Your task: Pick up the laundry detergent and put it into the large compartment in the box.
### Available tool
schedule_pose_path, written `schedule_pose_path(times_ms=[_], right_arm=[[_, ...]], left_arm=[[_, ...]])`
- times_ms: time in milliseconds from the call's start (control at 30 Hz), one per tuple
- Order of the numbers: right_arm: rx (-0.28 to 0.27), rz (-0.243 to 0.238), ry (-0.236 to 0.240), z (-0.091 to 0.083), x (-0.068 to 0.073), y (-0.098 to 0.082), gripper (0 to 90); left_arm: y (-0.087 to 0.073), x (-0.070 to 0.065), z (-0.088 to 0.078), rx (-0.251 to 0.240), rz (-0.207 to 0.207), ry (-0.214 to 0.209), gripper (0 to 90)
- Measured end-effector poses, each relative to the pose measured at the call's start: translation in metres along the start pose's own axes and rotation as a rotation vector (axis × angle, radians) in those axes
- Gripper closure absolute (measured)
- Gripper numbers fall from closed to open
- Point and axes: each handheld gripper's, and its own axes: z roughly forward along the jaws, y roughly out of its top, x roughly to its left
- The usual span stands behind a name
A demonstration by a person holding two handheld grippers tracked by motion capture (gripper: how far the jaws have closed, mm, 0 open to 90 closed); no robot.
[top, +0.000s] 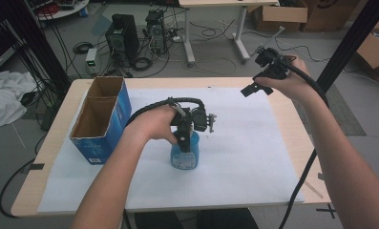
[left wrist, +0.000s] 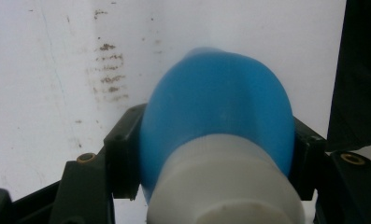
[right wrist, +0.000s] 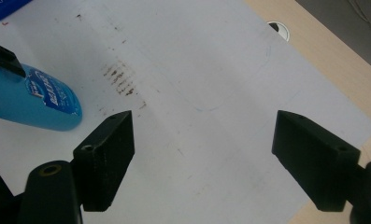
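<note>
Blue bottle (top: 184,155) stands near the tabletop's middle, pinched below its white cap by the left gripper (top: 184,138). Right gripper (top: 259,76) hovers spread by the far right corner. Grasp looks made; next, a straight lift.

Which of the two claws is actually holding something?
The left claw: its jaws clamp the blue bottle standing on the white sheet. The right claw hangs open, nothing between its jaws.

The bottle (top: 185,153) was bright blue with a white cap and a label printed in white. The box (top: 102,119) at its nine o'clock was blue outside, brown inside. The paper sheet (top: 244,143) was white with brown smudges.
</note>
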Motion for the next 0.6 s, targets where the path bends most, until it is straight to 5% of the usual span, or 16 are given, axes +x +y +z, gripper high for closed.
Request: schedule_pose_path(times_ms=[600], right_arm=[[0.002, 0.004, 0.003, 0.0003, -0.0014, -0.0013, 21.5]], left_arm=[[0.002, -0.0011, -0.0037, 0.001, 0.006, 0.028, 37.8]])
